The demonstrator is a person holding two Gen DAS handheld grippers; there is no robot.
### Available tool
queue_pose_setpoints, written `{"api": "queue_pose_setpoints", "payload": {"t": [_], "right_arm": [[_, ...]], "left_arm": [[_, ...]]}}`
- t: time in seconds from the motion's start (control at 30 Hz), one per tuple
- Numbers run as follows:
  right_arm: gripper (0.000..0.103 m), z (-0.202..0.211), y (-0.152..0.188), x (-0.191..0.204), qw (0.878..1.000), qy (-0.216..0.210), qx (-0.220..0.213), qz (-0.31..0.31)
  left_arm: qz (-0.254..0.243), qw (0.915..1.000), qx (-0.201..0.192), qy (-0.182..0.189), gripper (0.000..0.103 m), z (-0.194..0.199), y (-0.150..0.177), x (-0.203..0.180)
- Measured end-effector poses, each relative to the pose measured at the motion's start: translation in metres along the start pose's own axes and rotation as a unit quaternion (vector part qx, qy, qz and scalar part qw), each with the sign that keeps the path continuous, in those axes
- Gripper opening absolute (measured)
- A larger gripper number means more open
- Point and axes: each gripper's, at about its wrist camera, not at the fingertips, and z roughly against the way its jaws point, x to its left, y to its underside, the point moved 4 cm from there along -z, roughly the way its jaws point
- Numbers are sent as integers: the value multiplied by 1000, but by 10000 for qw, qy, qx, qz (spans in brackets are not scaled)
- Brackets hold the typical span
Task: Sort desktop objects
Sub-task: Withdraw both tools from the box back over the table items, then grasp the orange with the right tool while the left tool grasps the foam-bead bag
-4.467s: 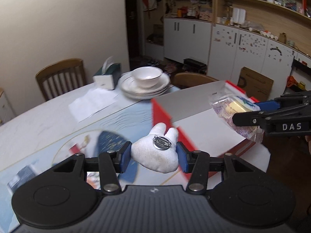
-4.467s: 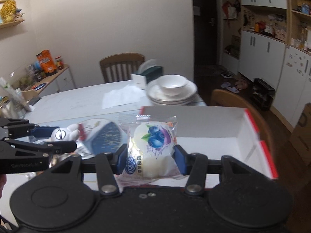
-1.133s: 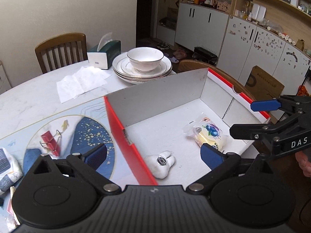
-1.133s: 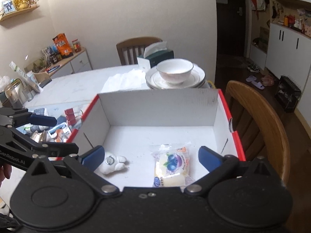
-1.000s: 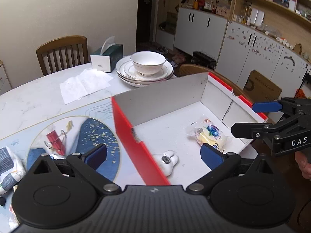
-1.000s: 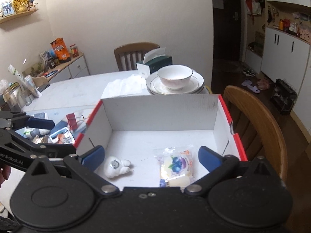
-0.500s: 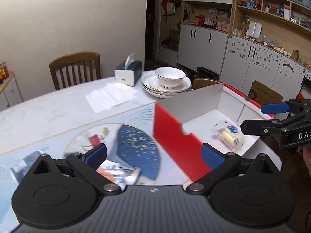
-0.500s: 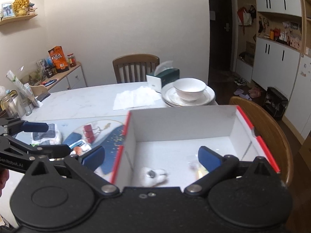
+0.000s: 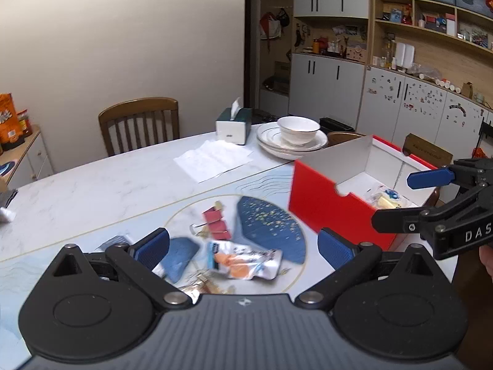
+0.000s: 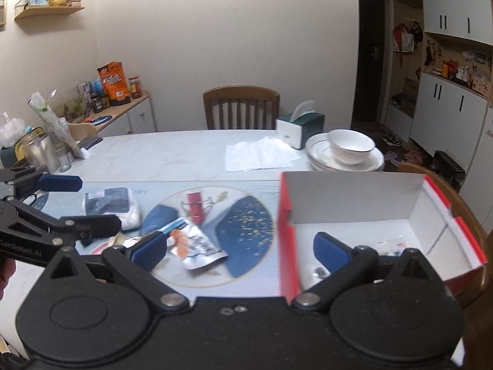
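Note:
A red box (image 9: 329,206) with a white inside stands at the table's right; it also shows in the right wrist view (image 10: 437,212). The blueberry snack pack (image 9: 386,199) lies in it, and the white plush badge (image 10: 314,273) shows near its front wall. On the patterned mat lie a silver snack packet (image 9: 246,260) (image 10: 194,246), red binder clips (image 9: 215,222) (image 10: 195,205) and a grey-white packet (image 10: 111,205). My left gripper (image 9: 243,246) is open and empty above the silver packet. My right gripper (image 10: 240,248) is open and empty, over the box's left wall.
Stacked plates with a bowl (image 9: 297,134) (image 10: 348,149), a tissue box (image 9: 234,125) and a paper napkin (image 9: 212,158) lie at the table's far side. A wooden chair (image 10: 242,108) stands behind. Jars (image 10: 40,154) sit at the left edge.
Both grippers let go of the plush badge and the snack pack into the box, opened, and have since swung left and back, away from the box toward the loose items on the mat.

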Motion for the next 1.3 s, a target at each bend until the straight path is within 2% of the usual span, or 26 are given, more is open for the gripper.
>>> {"api": "queue_pose_setpoints", "payload": {"t": [0.37, 0.6, 0.73, 0.9, 1.1, 1.3], "right_arm": [[100, -26, 5, 53, 9996, -44, 175, 239], [97, -55, 18, 68, 9982, -33, 501, 319], [96, -74, 25, 77, 9968, -73, 722, 340], [95, -91, 29, 93, 9947, -189, 881, 500], [91, -98, 42, 114, 9915, -379, 1089, 596], [78, -106, 61, 135, 9859, -588, 1488, 484]], "left_arm": [[323, 9991, 95, -253, 103, 11, 32, 57], [436, 9973, 493, -311, 103, 6, 69, 84], [314, 9961, 768, -284, 102, -5, 91, 87], [202, 9947, 1003, -40, 102, -16, 110, 83], [2, 9931, 1176, 7, 95, -30, 125, 85], [-194, 9918, 1257, 94, 89, -38, 133, 86]]}}
